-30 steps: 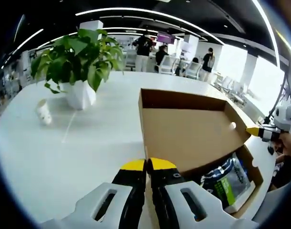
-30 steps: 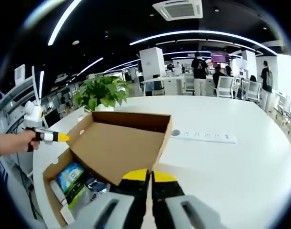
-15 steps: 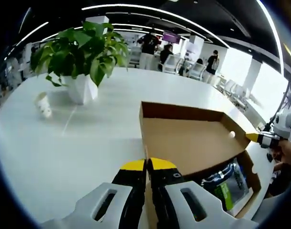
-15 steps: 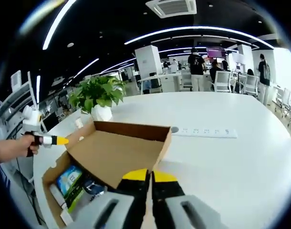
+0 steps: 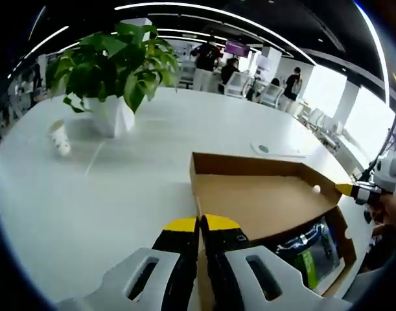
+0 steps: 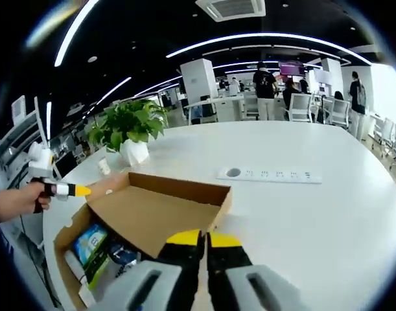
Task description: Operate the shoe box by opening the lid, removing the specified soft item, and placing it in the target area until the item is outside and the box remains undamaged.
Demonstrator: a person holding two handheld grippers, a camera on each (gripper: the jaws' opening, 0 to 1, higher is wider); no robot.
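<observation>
Here left hand-held gripper [image 5: 201, 223] clamped shut on lid [image 5: 256, 201] corner; right hand-held gripper [image 6: 202, 238] likewise pinched lid edge. Shoe box [image 6: 71, 243] open on white worktop [image 6: 327, 220], soft packet [image 6: 94, 241] inside. Potted plant [image 5: 107, 71] beyond.

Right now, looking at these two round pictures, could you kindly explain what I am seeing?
A person holds a two-jaw gripper in each hand, with a fisheye camera riding on each. One picture looks along the left gripper, the other along the right gripper. Both appear pinched shut on the raised lid of a cardboard shoe box. Inside lie soft packets. On the white table stand a potted plant, a paper cup and a power strip.
</observation>
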